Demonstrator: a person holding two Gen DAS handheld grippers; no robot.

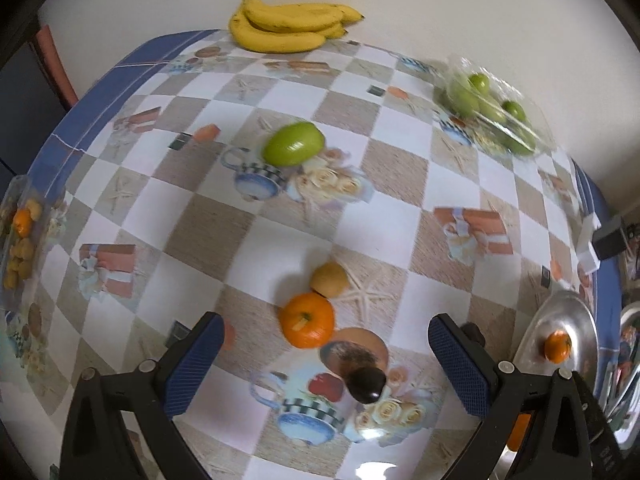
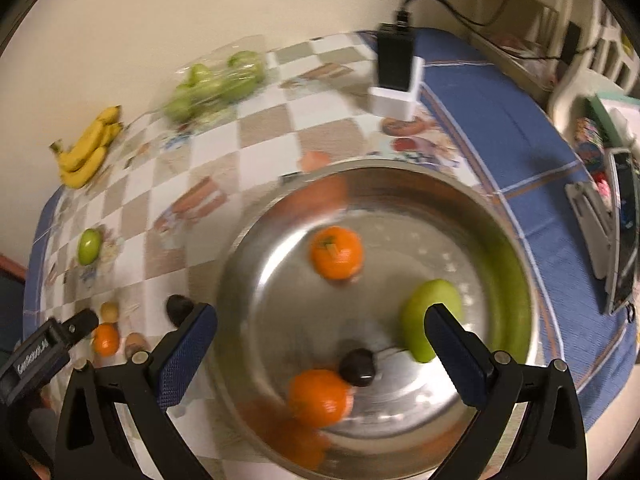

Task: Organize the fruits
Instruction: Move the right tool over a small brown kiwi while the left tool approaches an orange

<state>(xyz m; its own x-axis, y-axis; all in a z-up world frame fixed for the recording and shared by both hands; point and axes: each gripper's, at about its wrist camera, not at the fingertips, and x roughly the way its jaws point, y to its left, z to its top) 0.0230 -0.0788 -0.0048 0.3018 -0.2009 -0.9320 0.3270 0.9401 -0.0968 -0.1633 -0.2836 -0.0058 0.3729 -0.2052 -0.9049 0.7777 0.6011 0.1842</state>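
Observation:
My left gripper [image 1: 326, 364] is open above the patterned tablecloth, its blue pads either side of an orange [image 1: 307, 320], a small yellow-brown fruit [image 1: 330, 279] and a dark plum [image 1: 367, 385]. Farther off lie a green apple [image 1: 293, 143] and a bunch of bananas [image 1: 290, 24]. My right gripper [image 2: 320, 360] hangs open over a steel bowl [image 2: 516, 264]. The bowl holds two oranges [image 2: 337, 253] [image 2: 319, 398], a green apple [image 2: 430, 326] and a dark plum [image 2: 357, 367]. Nothing sits between either pair of fingers.
A clear bag of green apples [image 1: 492, 110] lies at the far right by the wall. A clear pack of small orange fruit [image 1: 20, 236] sits at the left table edge. A black device in a white stand [image 2: 396, 76] stands behind the bowl. Shelves crowd the right.

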